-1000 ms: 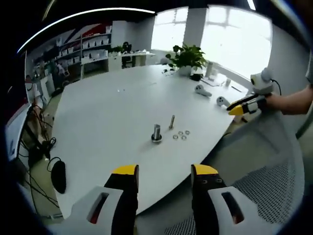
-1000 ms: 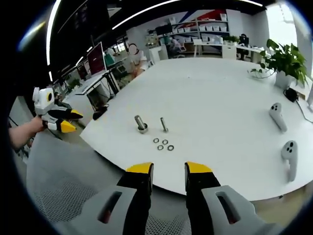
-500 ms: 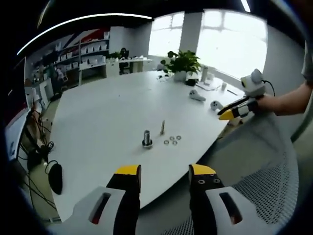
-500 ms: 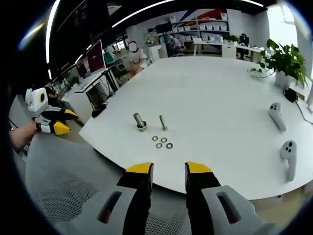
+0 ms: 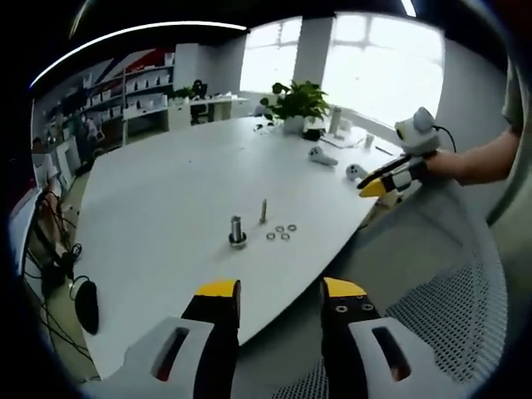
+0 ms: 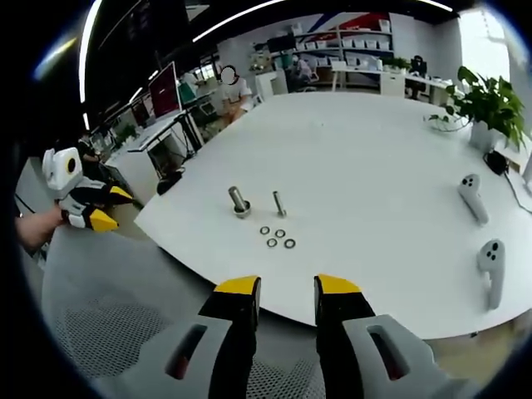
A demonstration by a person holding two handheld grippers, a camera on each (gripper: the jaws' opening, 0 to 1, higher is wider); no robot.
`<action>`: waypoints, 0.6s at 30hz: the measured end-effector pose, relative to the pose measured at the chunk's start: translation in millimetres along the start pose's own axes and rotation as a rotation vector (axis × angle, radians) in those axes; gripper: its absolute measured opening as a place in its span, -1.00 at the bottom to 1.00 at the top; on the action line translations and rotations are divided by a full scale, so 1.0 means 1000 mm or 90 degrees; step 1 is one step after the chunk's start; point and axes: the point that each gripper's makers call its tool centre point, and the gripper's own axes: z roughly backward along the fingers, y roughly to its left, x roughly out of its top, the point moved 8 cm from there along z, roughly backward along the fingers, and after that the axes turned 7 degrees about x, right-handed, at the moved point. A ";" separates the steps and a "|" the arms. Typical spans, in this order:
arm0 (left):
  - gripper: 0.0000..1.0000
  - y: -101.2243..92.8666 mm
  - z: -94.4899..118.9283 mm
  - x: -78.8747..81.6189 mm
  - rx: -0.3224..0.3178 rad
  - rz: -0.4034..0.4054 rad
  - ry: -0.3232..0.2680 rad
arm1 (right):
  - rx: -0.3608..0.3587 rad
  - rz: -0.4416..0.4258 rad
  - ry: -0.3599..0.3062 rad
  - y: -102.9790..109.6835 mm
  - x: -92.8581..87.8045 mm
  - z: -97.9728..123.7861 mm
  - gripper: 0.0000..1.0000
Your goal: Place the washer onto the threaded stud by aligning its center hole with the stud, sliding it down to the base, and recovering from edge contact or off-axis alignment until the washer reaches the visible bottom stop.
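Note:
A short thick threaded stud (image 5: 237, 232) stands upright on a round base on the white table (image 5: 158, 199), with a thinner bolt (image 5: 263, 210) beside it. Several loose washers (image 5: 278, 233) lie flat just right of them. My left gripper (image 5: 280, 291) hangs open off the table's near edge, nothing between its jaws. From the other side I see the stud (image 6: 239, 202), the thin bolt (image 6: 278, 204) and the washers (image 6: 277, 238), with my right gripper (image 6: 288, 287) open and short of the table edge. Each gripper shows in the other's view: right gripper (image 5: 389, 178), left gripper (image 6: 90, 204).
Two white hand controllers (image 6: 471, 198) (image 6: 492, 266) lie on the table's right side, and a potted plant (image 6: 490, 104) stands behind them. Grey mesh chair backs (image 5: 449, 324) (image 6: 108, 316) sit between the grippers and the table. Desks and shelves fill the room behind.
The left gripper view has drawn back a little, so the stud and washers look smaller and sit further left. The right gripper view barely shifted. Both grippers stayed open.

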 end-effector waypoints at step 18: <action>-0.26 0.004 0.000 -0.001 0.001 0.037 -0.003 | 0.021 0.019 -0.002 0.005 0.003 0.001 -0.39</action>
